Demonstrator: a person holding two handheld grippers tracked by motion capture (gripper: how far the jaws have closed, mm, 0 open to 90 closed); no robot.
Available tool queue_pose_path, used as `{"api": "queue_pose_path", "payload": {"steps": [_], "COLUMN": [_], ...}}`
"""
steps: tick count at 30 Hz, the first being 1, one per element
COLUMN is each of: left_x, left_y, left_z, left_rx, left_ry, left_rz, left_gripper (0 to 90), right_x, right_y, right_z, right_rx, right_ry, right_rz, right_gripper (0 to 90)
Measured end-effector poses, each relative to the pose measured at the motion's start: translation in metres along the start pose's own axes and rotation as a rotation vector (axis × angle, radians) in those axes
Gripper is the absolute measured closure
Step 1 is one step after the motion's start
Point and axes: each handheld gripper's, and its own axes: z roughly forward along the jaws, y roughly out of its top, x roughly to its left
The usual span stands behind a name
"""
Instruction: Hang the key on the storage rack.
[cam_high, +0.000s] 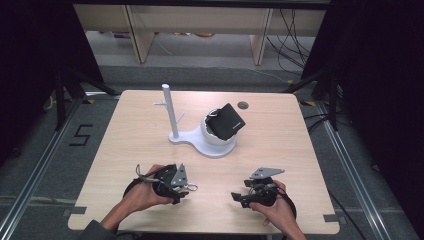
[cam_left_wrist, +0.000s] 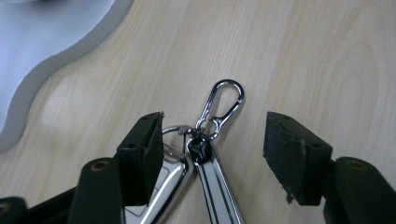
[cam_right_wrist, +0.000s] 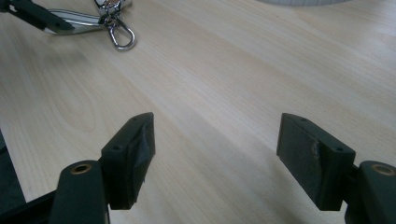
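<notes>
Keychain (cam_high: 186, 187) pieces glint at the tip of the left gripper (cam_high: 176, 184) in the lower left of the high view, on the wooden table (cam_high: 280, 150); the right gripper (cam_high: 245, 196) rests apart at lower right, and a white stand (cam_high: 200, 137) bearing a black pouch (cam_high: 227, 121) sits at centre. In the left gripper view, the keychain (cam_left_wrist: 205, 154), with its carabiner clip (cam_left_wrist: 224, 105) and metal tags, lies between the jaws: the left pad touches one tag, the right pad stands clear, so nothing is clamped. In the right gripper view, the jaws gape wide over bare wood, and the clip (cam_right_wrist: 122, 36) lies at upper left.
</notes>
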Motion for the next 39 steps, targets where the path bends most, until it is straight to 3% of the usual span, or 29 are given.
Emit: {"api": "queue_pose_path", "payload": {"steps": [2,4,8,10,12,14,21,25,29,35,38,39], "left_x": [0.003,0.007,0.014,0.016,0.017,0.017,0.022,0.024,0.021,0.022,0.022,0.022], "left_y": [0.006,0.012,0.022,0.026,0.028,0.029,0.028,0.031,0.034,0.037,0.037,0.037], "left_z": [0.002,0.002,0.007,0.011,0.015,0.020,0.027,0.030,0.033,0.035,0.036,0.036], "left_rx": [0.021,0.053,0.096,0.124,0.148,0.157,0.230,0.295,0.364,0.429,0.435,0.447], "left_ry": [-0.007,-0.018,-0.058,-0.067,-0.095,-0.121,-0.137,-0.136,-0.164,-0.183,-0.184,-0.188], "left_rz": [0.019,0.043,0.077,0.098,0.113,0.099,0.101,0.135,0.163,0.108,0.085,0.086], "left_gripper": [39.8,41.1,43.2,44.2,45.5,47.9,52.2,54.1,58.5,68.8,72.6,73.1], "right_x": [0.001,0.000,0.001,-0.001,0.000,0.000,0.000,0.000,0.001,0.001,0.000,0.003], "right_y": [0.000,0.001,0.000,0.001,0.001,0.001,0.001,0.001,0.001,0.001,0.002,0.001], "right_z": [0.000,0.001,0.001,0.001,0.001,0.001,0.001,0.002,0.002,0.002,0.003,0.003], "right_rx": [0.011,0.003,0.007,0.000,0.011,0.010,0.005,0.011,0.015,0.008,0.007,0.010], "right_ry": [0.012,0.006,0.008,0.007,0.014,0.012,0.017,0.021,0.023,0.024,0.024,0.030], "right_rz": [0.010,-0.010,0.014,-0.011,-0.002,-0.005,-0.002,-0.003,-0.001,-0.005,-0.022,0.000], "right_gripper": [29.0,29.1,29.1,29.0,29.0,29.0,29.0,29.0,29.0,29.0,29.0,29.0]}}
